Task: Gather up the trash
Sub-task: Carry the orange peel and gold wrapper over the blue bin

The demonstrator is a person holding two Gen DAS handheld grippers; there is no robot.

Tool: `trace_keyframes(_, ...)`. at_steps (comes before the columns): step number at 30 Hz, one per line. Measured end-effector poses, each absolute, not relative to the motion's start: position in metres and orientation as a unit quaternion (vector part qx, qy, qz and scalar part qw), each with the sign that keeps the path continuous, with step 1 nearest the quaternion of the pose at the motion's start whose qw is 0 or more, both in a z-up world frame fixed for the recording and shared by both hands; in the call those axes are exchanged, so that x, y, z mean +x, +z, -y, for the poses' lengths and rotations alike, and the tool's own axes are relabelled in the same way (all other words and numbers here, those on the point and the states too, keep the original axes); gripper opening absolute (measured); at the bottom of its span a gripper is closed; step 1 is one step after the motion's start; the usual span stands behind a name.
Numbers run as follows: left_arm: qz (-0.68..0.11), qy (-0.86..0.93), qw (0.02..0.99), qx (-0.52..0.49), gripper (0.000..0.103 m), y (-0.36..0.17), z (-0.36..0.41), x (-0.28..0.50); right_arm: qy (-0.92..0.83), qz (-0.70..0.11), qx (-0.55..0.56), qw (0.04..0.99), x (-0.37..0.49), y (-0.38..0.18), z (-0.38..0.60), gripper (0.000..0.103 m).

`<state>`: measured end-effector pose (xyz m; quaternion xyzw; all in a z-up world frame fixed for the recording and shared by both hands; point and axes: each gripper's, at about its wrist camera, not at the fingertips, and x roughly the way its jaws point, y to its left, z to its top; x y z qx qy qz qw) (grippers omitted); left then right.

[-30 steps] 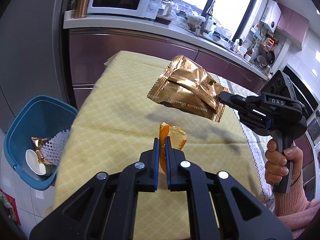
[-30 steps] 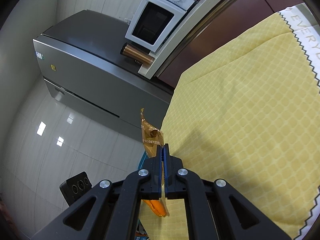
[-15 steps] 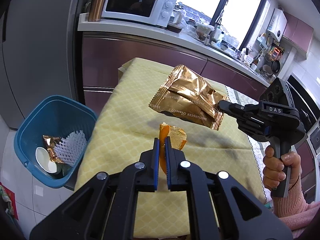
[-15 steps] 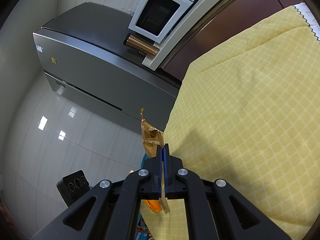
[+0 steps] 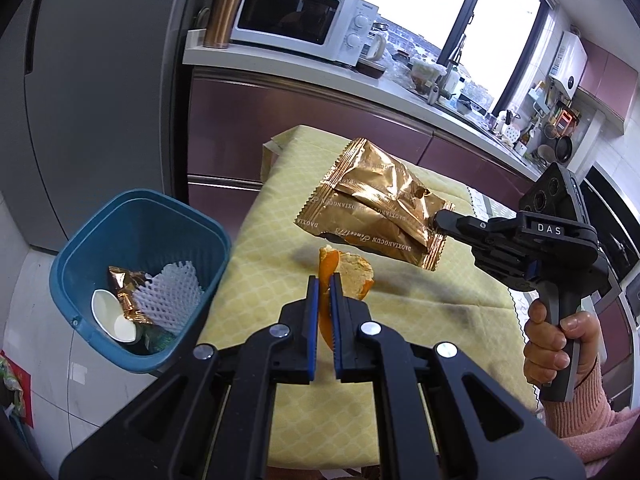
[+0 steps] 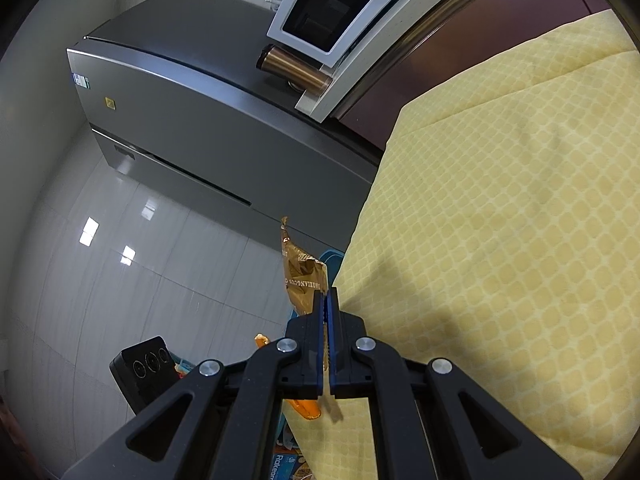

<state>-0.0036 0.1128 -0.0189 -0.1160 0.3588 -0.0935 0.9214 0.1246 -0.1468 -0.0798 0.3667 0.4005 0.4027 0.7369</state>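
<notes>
The grey refrigerator (image 6: 208, 128) with smooth metal doors stands beyond the far left corner of the table (image 5: 400, 320), which is covered by a yellow cloth with a woven lattice pattern. Left of the table, on the floor, sits the square blue plastic bin (image 5: 84, 248) holding a gold wrapper, white foam netting and a pale cup. Above the table, the right gripper (image 5: 436, 216) is clenched on one corner of a crinkled shiny gold snack bag (image 5: 372, 204). Nearer the table's front edge, the left gripper (image 5: 324, 280) is clamped on a curved orange peel (image 5: 356, 276), held in the air.
</notes>
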Motion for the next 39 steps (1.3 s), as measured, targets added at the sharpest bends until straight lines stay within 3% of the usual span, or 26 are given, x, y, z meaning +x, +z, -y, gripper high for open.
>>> trace_keyframes(39,-0.342,-0.020,0.925,-0.166,0.006,-0.021,-0.189,-0.007,0.434,-0.439,0.322,0.718,0.155,-0.075,0.068,0.001)
